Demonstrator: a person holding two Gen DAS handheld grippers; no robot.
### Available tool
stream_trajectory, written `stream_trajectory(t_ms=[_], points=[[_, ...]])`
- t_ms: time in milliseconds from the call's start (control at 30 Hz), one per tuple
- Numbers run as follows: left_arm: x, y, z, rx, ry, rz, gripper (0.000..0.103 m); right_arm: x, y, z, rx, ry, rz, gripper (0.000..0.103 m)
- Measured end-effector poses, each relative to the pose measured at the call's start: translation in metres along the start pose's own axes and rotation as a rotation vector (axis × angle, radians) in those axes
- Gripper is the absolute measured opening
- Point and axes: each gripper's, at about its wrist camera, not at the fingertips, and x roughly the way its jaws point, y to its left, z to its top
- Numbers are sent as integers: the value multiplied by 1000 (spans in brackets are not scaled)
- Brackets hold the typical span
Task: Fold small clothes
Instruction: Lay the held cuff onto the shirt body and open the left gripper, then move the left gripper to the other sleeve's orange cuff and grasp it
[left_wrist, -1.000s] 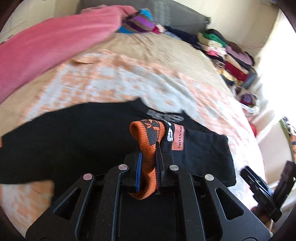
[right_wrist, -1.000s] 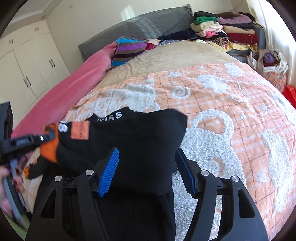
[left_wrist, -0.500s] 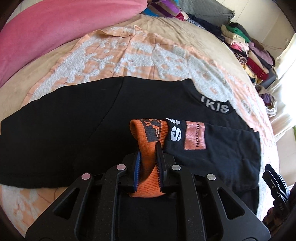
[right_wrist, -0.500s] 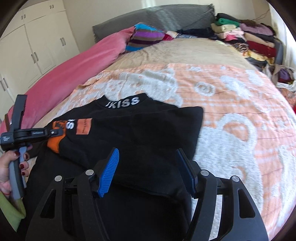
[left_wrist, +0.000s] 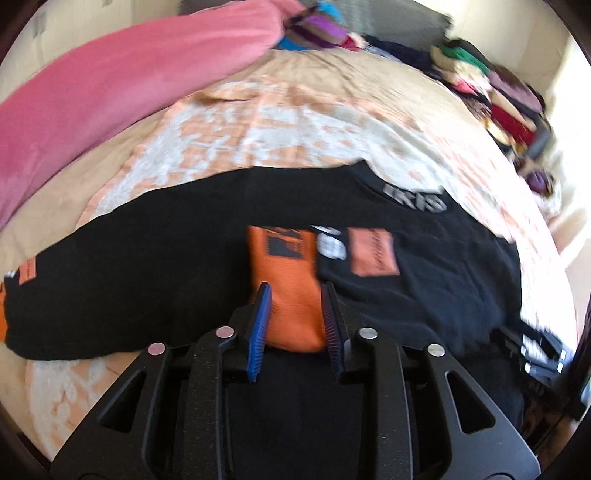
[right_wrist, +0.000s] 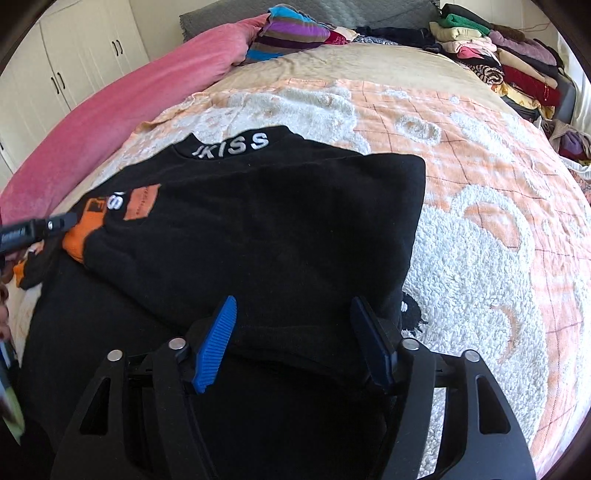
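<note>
orange cuff (left_wrist: 291, 291) of the black sweater (right_wrist: 258, 221) was pinched in the left gripper (left_wrist: 295, 314) half a second ago; now its jaws are apart, so the sleeve's been dropped across the body, one fold looks done. sweater lies on the peach blanket (right_wrist: 480, 221). right gripper (right_wrist: 295, 336) hovers low over the hem, spread wide, holding nothing.

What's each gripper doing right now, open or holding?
Left gripper: open, its pads either side of the orange cuff, no longer clamped.
Right gripper: open over the black sweater, gripping nothing.
</note>
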Motion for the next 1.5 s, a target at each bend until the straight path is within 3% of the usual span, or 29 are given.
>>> stream_trajectory(t_ms=[233, 400, 667, 1033, 1133, 1267, 1500], points=[[33, -18, -13, 56, 81, 41, 24, 0, 11, -2, -39, 8, -6, 72], [35, -14, -15, 55, 78, 30, 25, 5, 15, -4, -62, 24, -32, 73], [7, -15, -15, 45, 50, 8, 45, -13, 22, 0, -65, -17, 0, 84], [-38, 2, -10, 13, -21, 47, 79, -55, 46, 7, -129, -135, 38, 96], [-48, 9, -11, 12, -35, 65, 80, -64, 51, 7, -148, -165, 58, 98], [-61, 23, -13, -9, -52, 92, 91, -74, 61, 7, -182, -205, 84, 98], [-78, 54, -19, -54, -65, 141, 91, -88, 78, 3, -234, -242, 127, 99]])
